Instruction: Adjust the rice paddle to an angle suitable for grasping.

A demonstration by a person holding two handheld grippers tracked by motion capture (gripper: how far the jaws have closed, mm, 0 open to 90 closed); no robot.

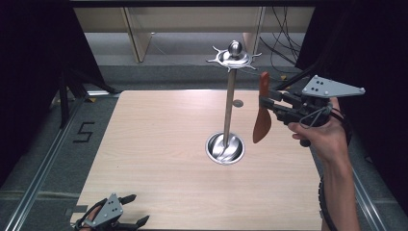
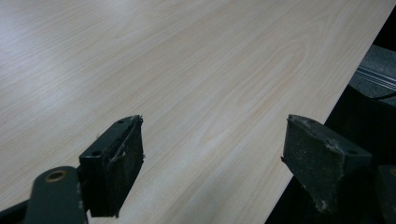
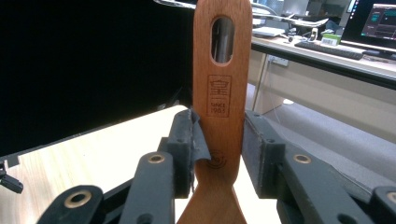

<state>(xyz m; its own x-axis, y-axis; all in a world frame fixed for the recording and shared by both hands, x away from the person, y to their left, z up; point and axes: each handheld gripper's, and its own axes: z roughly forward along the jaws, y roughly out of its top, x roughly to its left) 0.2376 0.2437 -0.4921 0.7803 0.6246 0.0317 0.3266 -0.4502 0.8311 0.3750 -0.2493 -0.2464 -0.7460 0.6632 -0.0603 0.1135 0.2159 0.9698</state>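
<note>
While the left gripper sat low at the table's near edge, about seven o'clock from the centre, its jaws stood wide apart with nothing between them. Its own view showed the two black pads parted over bare pale wood grain, the table's edge running off beside the other pad.

Farther in, close to the middle of the table, a shiny round metal base rested on the wood, and a thin metal pole rose upright from it. At the pole's top sat a metal disc with small hooks around its rim and a ball on top.

At about three o'clock from the pole, the right hand held the right gripper raised above the table, jaws pointing toward the pole. They were clamped on a reddish-brown wooden spatula, which hung upright, blade down and handle up, just beside the pole but apart from it. In the right gripper view the pads pressed both sides of the spatula's handle below a stamped mark, and a long oval hole pierced the handle's top end.

Beyond the table lay a grey floor, pale wooden panels and loose black cables.
</note>
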